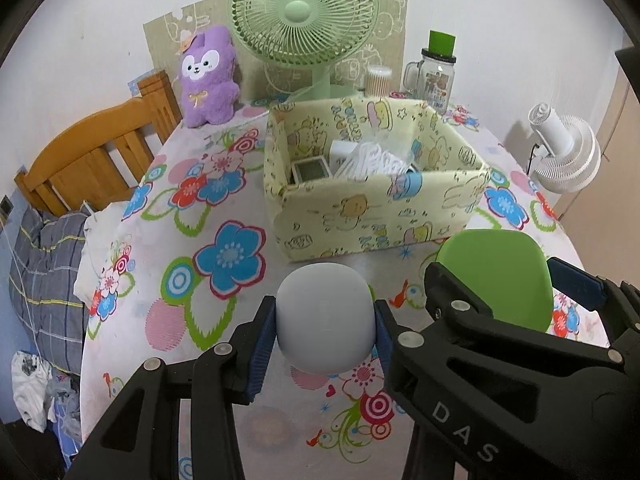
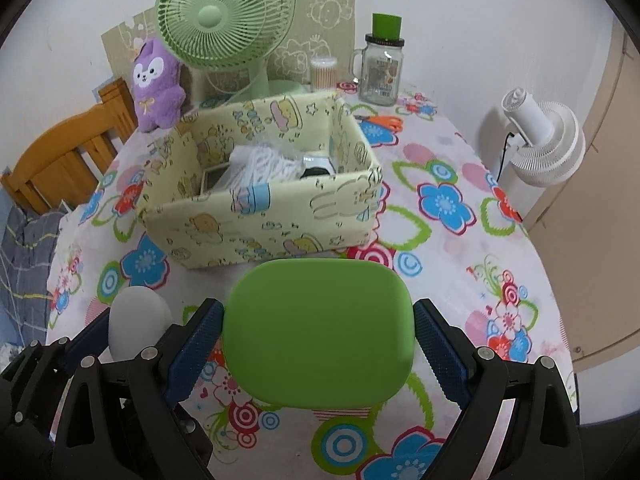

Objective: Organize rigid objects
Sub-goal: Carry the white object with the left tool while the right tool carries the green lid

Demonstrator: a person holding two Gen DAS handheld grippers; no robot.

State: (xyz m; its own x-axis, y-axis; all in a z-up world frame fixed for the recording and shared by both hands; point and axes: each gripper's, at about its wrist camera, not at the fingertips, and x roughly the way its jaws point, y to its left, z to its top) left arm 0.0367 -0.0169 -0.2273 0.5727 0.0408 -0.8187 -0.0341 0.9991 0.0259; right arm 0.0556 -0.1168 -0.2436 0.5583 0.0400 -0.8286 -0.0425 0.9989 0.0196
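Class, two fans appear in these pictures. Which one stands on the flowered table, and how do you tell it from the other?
The green fan, behind the patterned box. The white fan stands beyond the table's right edge.

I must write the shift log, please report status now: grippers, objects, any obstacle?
Left gripper shut on white rounded object. Right gripper shut on green case. Yellow box ahead, open, partly filled. Nothing in the way.

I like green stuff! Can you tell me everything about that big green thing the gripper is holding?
The green thing is a smooth, matte, bright green slab with rounded corners, like a plastic or rubbery lid or case. It has no marks or print on the side shown. The right gripper clamps it by its two side edges between blue textured pads, holding it up off the flowery tablecloth, just in front of the yellow cartoon box. Nothing else touches it.
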